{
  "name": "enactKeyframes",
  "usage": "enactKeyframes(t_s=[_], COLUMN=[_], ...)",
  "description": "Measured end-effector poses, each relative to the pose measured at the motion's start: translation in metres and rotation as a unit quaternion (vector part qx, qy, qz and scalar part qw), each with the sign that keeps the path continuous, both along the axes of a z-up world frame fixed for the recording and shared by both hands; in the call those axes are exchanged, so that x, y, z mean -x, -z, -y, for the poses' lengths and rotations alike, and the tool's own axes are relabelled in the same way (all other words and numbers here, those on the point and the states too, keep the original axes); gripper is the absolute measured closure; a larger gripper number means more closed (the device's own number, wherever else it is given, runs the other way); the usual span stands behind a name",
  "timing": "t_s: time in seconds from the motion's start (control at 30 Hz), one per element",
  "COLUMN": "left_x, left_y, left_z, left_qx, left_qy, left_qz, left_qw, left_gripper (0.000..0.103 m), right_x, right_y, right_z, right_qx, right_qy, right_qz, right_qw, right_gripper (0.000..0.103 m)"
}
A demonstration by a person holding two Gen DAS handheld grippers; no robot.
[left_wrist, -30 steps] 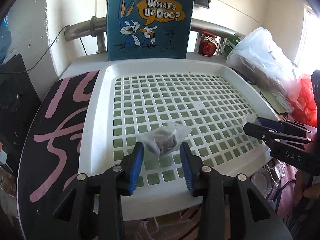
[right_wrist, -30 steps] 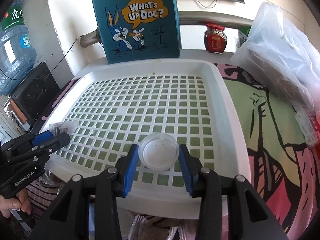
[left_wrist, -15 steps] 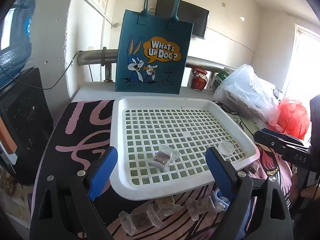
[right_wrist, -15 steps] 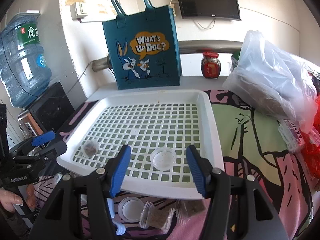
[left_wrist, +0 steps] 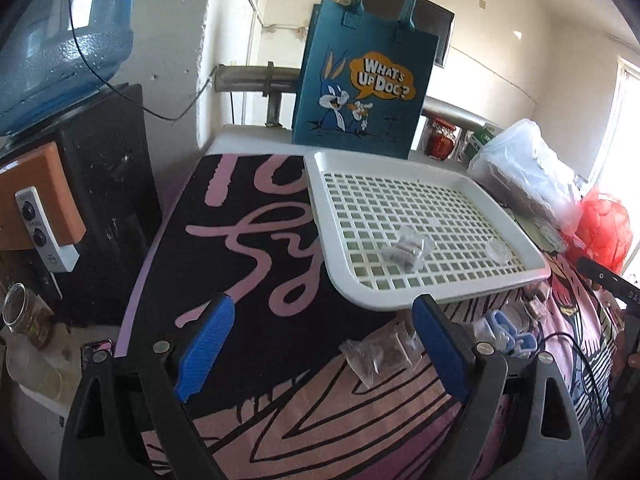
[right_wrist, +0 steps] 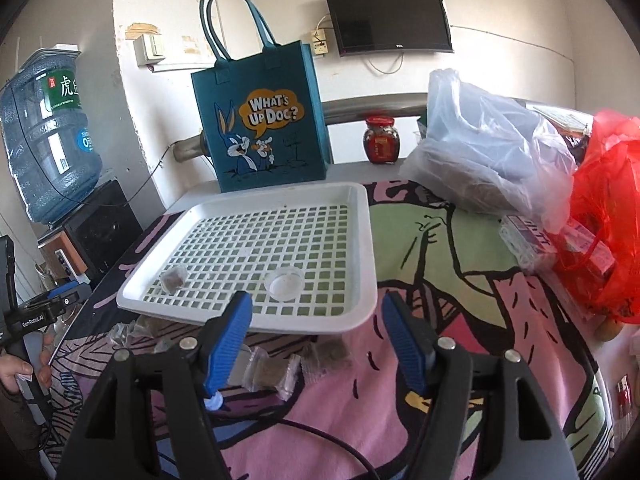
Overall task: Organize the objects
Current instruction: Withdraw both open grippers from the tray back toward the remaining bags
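A white slotted tray (left_wrist: pixel 408 304) (right_wrist: pixel 360 256) lies on the patterned cloth. In it lie a small clear packet of brown stuff (left_wrist: pixel 408 246) (right_wrist: pixel 173 279) and a clear round lid (left_wrist: pixel 497 249) (right_wrist: pixel 283 281). My left gripper (left_wrist: pixel 320 344) is open and empty, held back from the tray's near-left corner. My right gripper (right_wrist: pixel 316 340) is open and empty, in front of the tray's near edge. Several more clear packets (left_wrist: pixel 376 356) (right_wrist: pixel 268 372) lie on the cloth in front of the tray.
A blue cartoon tote bag (left_wrist: pixel 360 92) (right_wrist: pixel 260 120) stands behind the tray. A red jar (right_wrist: pixel 381 140), a clear plastic bag (right_wrist: pixel 488 152) and a red bag (right_wrist: pixel 608 208) sit at right. A water bottle (right_wrist: pixel 44 140) and black speaker (left_wrist: pixel 100 184) stand left.
Both grippers opened, left the packet and the lid in the tray, and pulled back and up; the left one also swung to the left.
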State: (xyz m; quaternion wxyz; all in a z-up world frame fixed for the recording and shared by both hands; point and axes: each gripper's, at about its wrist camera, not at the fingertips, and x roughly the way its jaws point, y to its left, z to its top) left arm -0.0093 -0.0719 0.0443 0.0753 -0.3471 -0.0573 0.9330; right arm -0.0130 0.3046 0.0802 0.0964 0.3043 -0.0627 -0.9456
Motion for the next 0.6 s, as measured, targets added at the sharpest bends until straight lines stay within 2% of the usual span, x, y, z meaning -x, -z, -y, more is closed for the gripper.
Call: enactKeyframes(t_s=[0.13, 0.27, 0.4, 0.47, 0.5, 0.53, 0.57, 0.6], left_x=[0.005, 0.011, 0.017, 0.021, 0.019, 0.018, 0.017, 0.015], left_y=[0.014, 0.023, 0.031, 0.035, 0.034, 0.033, 0.033, 0.033], left_z=[-0.013, -0.025, -0.039, -0.042, -0.043, -0.042, -0.042, -0.042], left_qx=[0.011, 0.028, 0.046, 0.039, 0.037, 0.027, 0.02, 0.015], left_qy=[0.024, 0.033, 0.049, 0.06, 0.062, 0.072, 0.078, 0.079], left_qz=[0.034, 0.052, 0.073, 0.091, 0.085, 0.084, 0.083, 0.083], left_qw=[0.9991, 0.9977, 0.9951, 0.9933, 0.9937, 0.9935, 0.9933, 0.9933], left_gripper=[0.012, 0.012, 0.013, 0.026, 0.031, 0.045, 0.049, 0.052], right_x=[0.005, 0.019, 0.032, 0.036, 0.039, 0.039, 0.038, 0.037], right_y=[0.021, 0.043, 0.056, 0.061, 0.064, 0.065, 0.064, 0.064], right_z=[-0.001, 0.0, 0.008, 0.013, 0.015, 0.016, 0.017, 0.019], right_qx=[-0.017, -0.048, -0.056, -0.067, -0.067, -0.071, -0.07, -0.069], right_qy=[0.005, 0.017, 0.007, 0.002, -0.004, -0.005, -0.011, -0.017], right_qz=[0.039, 0.085, 0.107, 0.114, 0.125, 0.125, 0.122, 0.122], right_qw=[0.999, 0.995, 0.993, 0.991, 0.99, 0.99, 0.99, 0.99], right_gripper=[0.036, 0.036, 0.036, 0.039, 0.041, 0.044, 0.055, 0.059])
